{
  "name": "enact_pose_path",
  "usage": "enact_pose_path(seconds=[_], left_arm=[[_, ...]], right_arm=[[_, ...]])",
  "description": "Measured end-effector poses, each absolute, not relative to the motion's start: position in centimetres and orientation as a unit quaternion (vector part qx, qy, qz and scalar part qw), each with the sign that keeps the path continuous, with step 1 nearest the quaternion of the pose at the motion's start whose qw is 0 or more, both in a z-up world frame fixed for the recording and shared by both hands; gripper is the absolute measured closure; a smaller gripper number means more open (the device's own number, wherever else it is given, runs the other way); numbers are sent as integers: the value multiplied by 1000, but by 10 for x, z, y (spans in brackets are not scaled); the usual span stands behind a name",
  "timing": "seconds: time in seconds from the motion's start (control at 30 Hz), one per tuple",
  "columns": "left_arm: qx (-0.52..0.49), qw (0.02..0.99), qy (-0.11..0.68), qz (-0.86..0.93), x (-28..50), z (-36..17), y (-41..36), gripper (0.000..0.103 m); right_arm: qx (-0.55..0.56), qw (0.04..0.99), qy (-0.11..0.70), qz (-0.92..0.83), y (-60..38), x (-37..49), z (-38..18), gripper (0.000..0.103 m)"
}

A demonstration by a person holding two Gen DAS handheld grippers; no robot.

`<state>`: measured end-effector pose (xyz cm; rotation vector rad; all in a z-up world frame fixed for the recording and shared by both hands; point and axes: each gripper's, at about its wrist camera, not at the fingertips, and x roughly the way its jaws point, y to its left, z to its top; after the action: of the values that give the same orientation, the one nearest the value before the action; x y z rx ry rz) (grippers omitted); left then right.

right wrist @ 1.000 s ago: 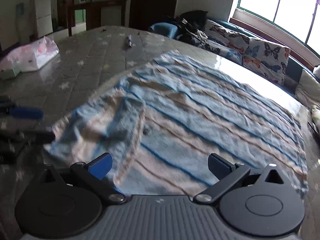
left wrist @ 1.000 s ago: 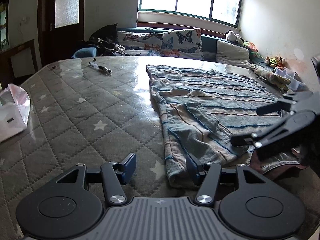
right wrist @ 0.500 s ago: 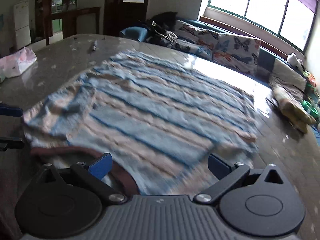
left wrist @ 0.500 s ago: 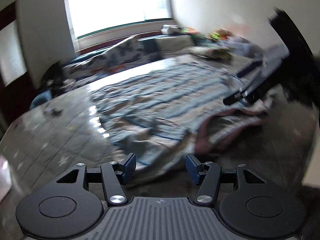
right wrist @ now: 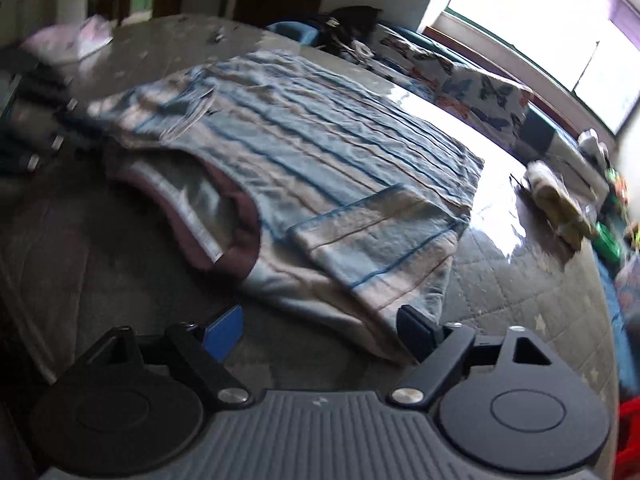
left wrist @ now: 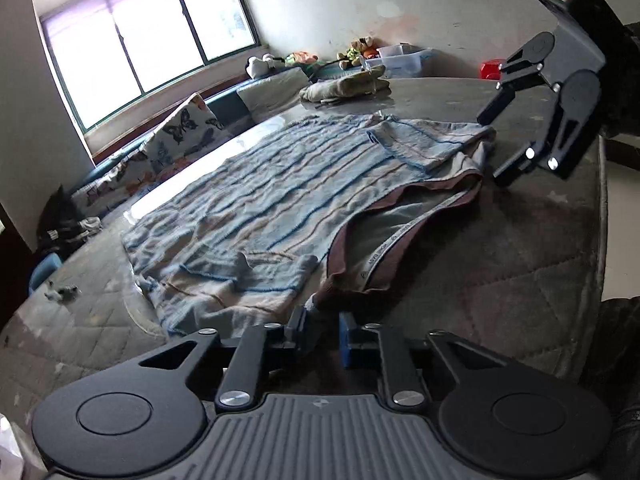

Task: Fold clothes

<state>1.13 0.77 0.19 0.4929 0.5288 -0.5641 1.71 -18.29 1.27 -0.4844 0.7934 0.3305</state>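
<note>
Behind the work surface I see a wide window point(left wrist: 132, 44) and below it a bench with butterfly cushions point(left wrist: 180, 132). My table point(left wrist: 520, 248) is covered with a grey quilted cloth with small stars, and its far part shines under the daylight.

On this table lies the striped shirt point(left wrist: 260, 200), blue and beige, spread almost flat with the brown collar point(left wrist: 404, 200) toward me. Both sleeves are folded inward onto the body: one near the left gripper, one near the right gripper. In the right wrist view the folded sleeve point(right wrist: 376, 240) lies flat on the shoulder part, and the collar opening is to the left of it.

Farther back, at the table edge, there is a folded pale garment point(left wrist: 348, 88), well apart from the shirt. A pink and white bag point(right wrist: 76, 36) rests at the far corner in the right wrist view.

My left gripper point(left wrist: 322, 330) is at the near shoulder of the shirt; its jaws have just been closing and now stand nearly together, pinching the cloth edge beside the collar. My right gripper point(right wrist: 320, 332) has jaws still wide apart, though they have just been closing a little; the shirt hem reaches between them, close to the right finger, but I cannot tell that the pads press it. In the left view this gripper point(left wrist: 496, 148) hovers beside the other shoulder.
</note>
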Motion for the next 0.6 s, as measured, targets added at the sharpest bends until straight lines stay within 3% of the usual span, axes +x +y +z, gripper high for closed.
enact_pose_path(seconds=[0.1,0.2,0.47,0.53,0.6], left_arm=[[228,903,248,-268,17,10,9,94],[205,913,240,-257,32,26,10,94],[168,922,247,-247,78,47,9,94],[170,919,256,-248,82,44,8,94],[179,916,256,-253,75,39,8,92]], right_arm=[[-245,883,366,164,-180,17,12,24],[-242,887,355,167,-179,26,10,39],[-200,908,331,161,-182,47,6,63],[-182,911,335,154,-184,53,4,79],[-162,914,336,160,-187,55,6,84]])
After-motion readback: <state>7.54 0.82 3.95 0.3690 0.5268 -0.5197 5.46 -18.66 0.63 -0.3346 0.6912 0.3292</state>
